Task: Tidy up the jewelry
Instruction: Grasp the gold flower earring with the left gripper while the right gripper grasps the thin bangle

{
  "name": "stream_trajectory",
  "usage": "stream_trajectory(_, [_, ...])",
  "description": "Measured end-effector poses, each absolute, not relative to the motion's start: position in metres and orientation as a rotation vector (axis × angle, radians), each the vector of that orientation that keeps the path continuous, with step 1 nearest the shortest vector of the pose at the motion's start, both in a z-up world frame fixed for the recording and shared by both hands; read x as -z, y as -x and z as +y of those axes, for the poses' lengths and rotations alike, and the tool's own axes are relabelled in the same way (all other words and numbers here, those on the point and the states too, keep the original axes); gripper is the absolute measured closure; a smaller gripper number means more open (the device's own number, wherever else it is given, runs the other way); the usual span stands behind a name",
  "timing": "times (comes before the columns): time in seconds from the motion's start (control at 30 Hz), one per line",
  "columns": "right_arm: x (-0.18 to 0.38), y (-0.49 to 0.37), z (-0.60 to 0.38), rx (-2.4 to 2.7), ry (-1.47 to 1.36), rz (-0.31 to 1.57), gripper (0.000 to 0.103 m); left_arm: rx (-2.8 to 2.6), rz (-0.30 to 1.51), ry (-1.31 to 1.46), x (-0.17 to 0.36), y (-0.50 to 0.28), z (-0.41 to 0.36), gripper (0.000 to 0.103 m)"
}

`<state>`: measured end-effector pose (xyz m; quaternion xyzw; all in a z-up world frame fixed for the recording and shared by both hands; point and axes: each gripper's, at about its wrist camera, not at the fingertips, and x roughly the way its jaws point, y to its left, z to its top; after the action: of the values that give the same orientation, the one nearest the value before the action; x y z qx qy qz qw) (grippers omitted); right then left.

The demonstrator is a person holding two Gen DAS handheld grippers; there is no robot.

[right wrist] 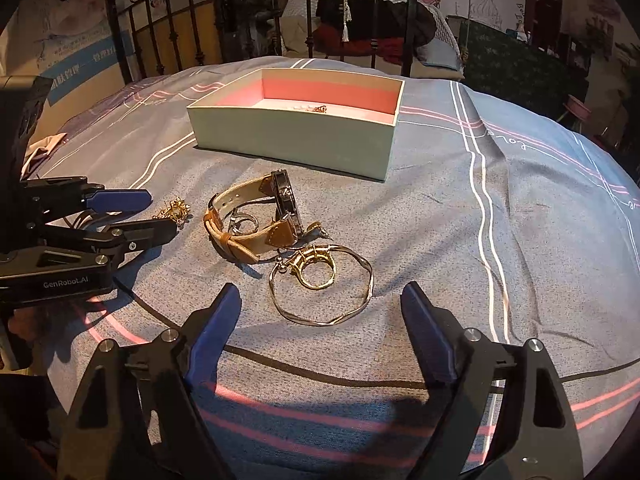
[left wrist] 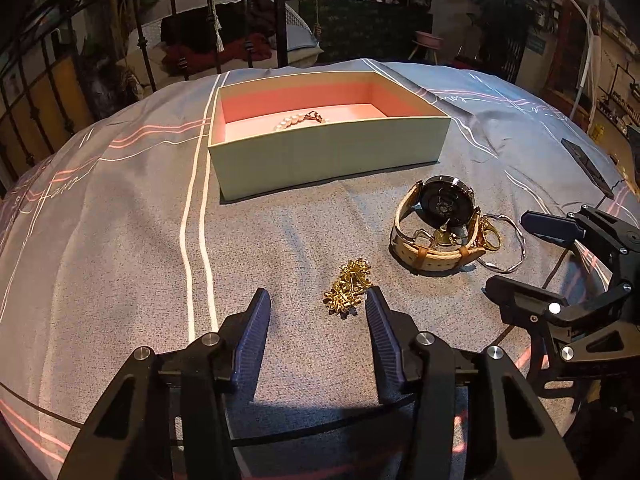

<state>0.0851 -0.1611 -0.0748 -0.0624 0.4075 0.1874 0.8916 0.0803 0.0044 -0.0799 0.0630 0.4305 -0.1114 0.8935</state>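
The gold leaf-shaped brooch [left wrist: 349, 285] lies on the grey striped bedspread [left wrist: 120, 220], just beside the right finger of the left claw [left wrist: 316, 304], whose jaws stand apart and grip nothing. The right claw [right wrist: 320, 304], spread wide, is empty before the thin wavy bangle [right wrist: 362, 298], gold ring [right wrist: 318, 276] and tan-strapped wristwatch [right wrist: 256, 216]. Beyond stands the pale green, pink-lined open box [left wrist: 328, 152], holding a pearl bracelet [left wrist: 292, 121].
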Motion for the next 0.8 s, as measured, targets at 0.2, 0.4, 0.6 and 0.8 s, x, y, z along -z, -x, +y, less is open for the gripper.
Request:
stream_trajectory(0.2, [0.077, -0.089, -0.154, -0.386, 0.166, 0.849, 0.020, 0.275, 0.868, -0.174, 0.082, -0.077, -0.004, 0.079])
stream_trajectory(0.4, [0.074, -0.092, -0.152, -0.410, 0.169, 0.856, 0.047, 0.286, 0.859, -0.182, 0.081, -0.073, -0.006, 0.086])
stream_trajectory(0.6, [0.071, -0.086, -0.160, -0.418, 0.122, 0.832, 0.048, 0.264, 0.862, -0.150, 0.077, -0.071, 0.000, 0.086])
stream_trajectory(0.8, [0.064, -0.079, -0.165, -0.419, 0.107, 0.804, 0.048, 0.252, 0.850, -0.110, 0.068, -0.071, 0.003, 0.086])
